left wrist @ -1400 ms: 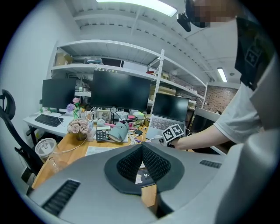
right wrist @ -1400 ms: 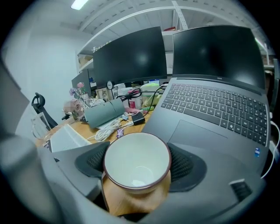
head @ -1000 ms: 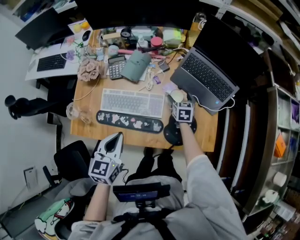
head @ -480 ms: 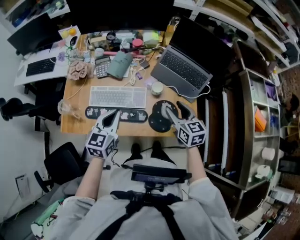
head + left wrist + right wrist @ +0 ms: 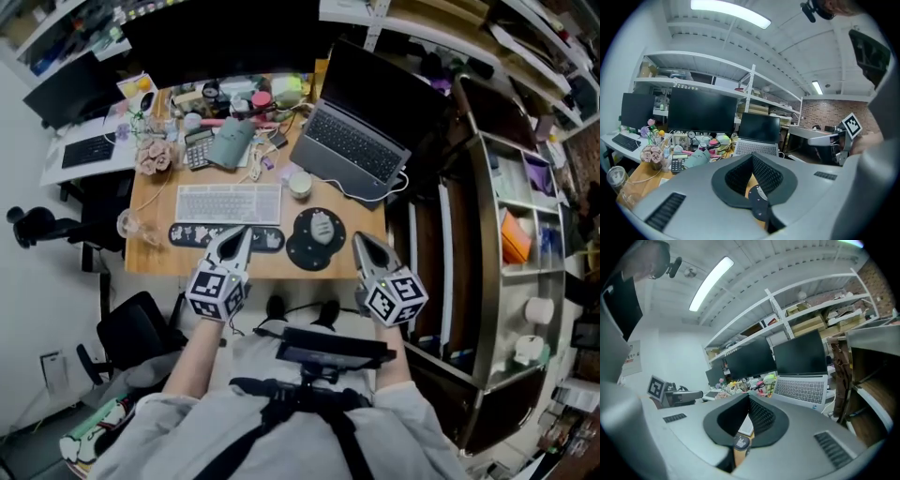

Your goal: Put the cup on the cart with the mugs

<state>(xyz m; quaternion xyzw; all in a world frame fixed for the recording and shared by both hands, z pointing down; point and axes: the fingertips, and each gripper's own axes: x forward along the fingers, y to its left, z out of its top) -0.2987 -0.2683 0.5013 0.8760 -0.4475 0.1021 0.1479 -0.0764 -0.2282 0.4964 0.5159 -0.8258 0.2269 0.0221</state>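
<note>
Both tools hang just off the front edge of the tabletop (image 5: 159, 255). Your left tool (image 5: 240, 234) is fully closed and holds nothing. Your right tool (image 5: 362, 240) has just closed its jaws, also on nothing. The cup (image 5: 300, 184) is not in hand. It stands toward the right side of the tabletop, just behind the mouse pad (image 5: 305, 253), between the right end of the keyboard (image 5: 228, 202) and the laptop (image 5: 352, 145).

Risk one: if you go in with the right tool closed as it is, you will likely shove the cup against the laptop or tip it. Open the jaws before you reach.

Risk two: the direct line to the cup crosses the mouse (image 5: 322, 227) on its pad, so a low approach may drag it.

Risk three: a white cable (image 5: 361, 199) runs along the tabletop near the cup's right and could snag a jaw.

Whether the cup holds liquid cannot be told, so keep it upright beside the laptop.

Elsewhere, a clear glass (image 5: 131, 225) stands at the left edge, well apart from the work. Small clutter lines the back edge. The cart (image 5: 491, 246) stands well off the right edge, with white mugs (image 5: 538, 310) on a lower shelf. Its frame and those mugs are what you may strike when setting the cup down.
</note>
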